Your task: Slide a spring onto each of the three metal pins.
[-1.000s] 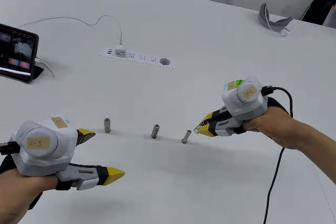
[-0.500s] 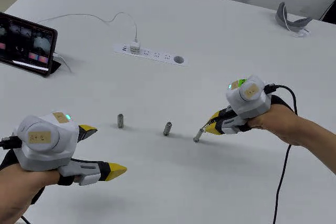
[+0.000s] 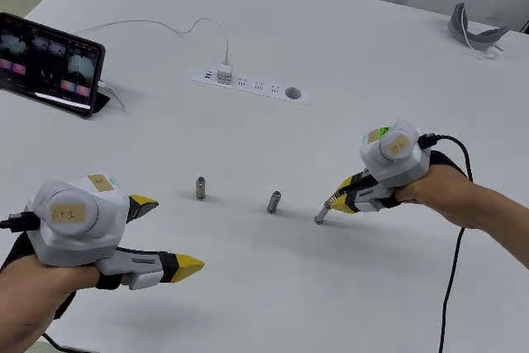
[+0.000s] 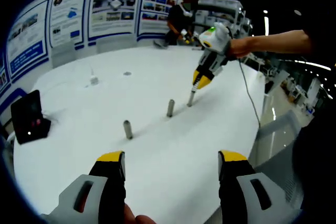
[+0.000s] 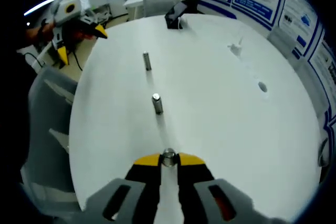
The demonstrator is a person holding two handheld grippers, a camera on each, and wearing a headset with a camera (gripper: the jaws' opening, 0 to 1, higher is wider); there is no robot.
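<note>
White table (image 3: pixel 248 295): spring (image 3: pixel 330 203) tight in right gripper (image 3: pixel 341 197), axis along the standing pin (image 3: pixel 320 217); left gripper (image 4: pixel 170 160) wide.

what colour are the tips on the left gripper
Yellow. The left gripper shows both tips clearest in the left gripper view.

Tablet (image 3: pixel 51 59) cropped; spring (image 5: pixel 168 157) in right claw (image 5: pixel 168 161) blurred.
</note>
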